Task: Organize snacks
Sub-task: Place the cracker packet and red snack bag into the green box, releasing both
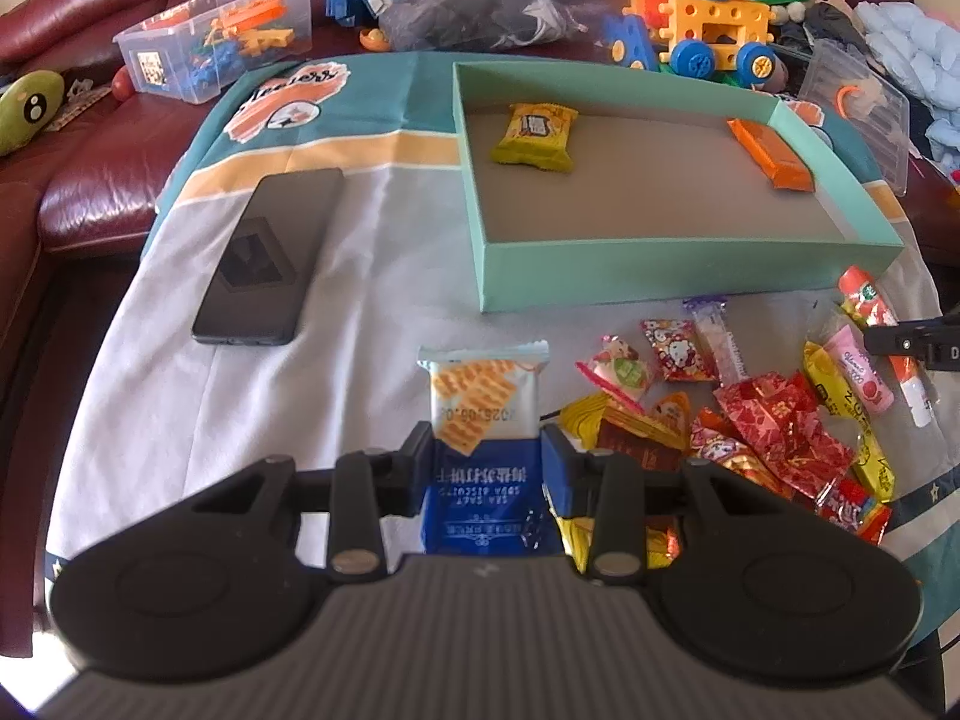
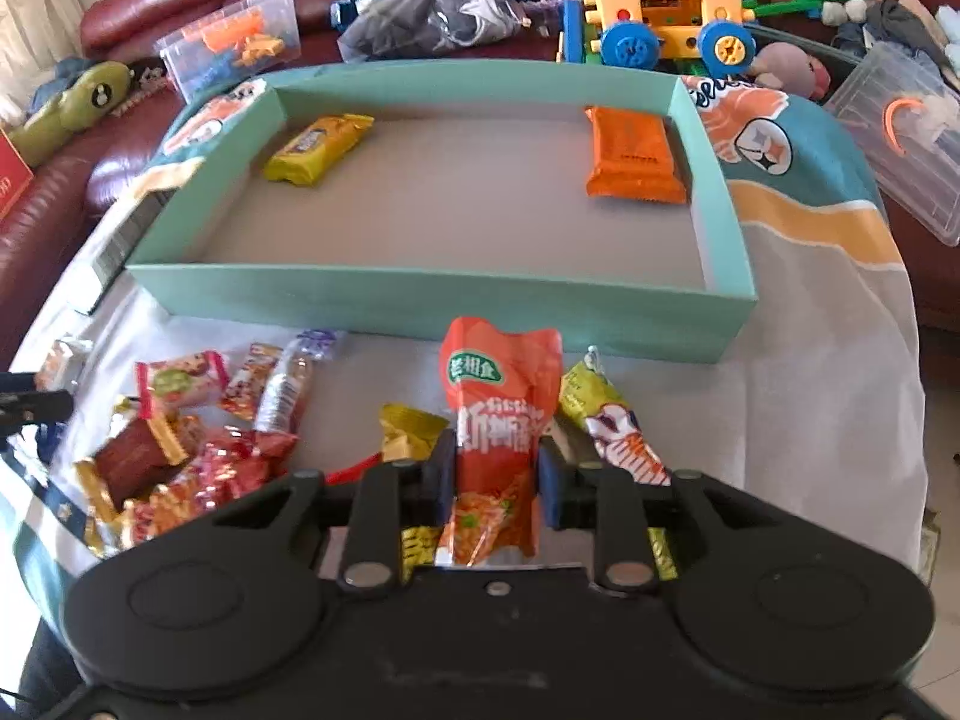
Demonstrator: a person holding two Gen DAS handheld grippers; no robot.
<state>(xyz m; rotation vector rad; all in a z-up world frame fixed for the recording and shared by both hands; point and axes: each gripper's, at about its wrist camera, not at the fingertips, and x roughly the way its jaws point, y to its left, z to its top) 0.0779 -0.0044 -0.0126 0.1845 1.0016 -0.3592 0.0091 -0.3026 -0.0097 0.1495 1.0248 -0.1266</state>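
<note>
My left gripper [image 1: 487, 462] is shut on a blue-and-white soda biscuit packet [image 1: 485, 402], held upright over the cloth. My right gripper [image 2: 495, 477] is shut on an orange-red snack pouch [image 2: 501, 414], its pads pressing both sides. A teal cardboard box [image 2: 420, 300] lies ahead of both grippers; inside it rest a yellow packet [image 2: 318, 149] at the far left and an orange packet [image 2: 633, 156] at the far right. A pile of loose wrapped snacks [image 1: 738, 414] lies on the cloth to the right of the left gripper; the same loose snacks [image 2: 198, 456] lie left of the right gripper.
A black phone [image 1: 264, 258] lies on the cloth left of the box. Behind the box stand a clear bin of toy parts [image 1: 222, 48], a yellow block vehicle [image 1: 714, 30] and a dark bag [image 1: 474, 15]. A clear lid [image 2: 906, 138] rests at right. A red leather sofa [image 1: 90, 180] surrounds the cloth.
</note>
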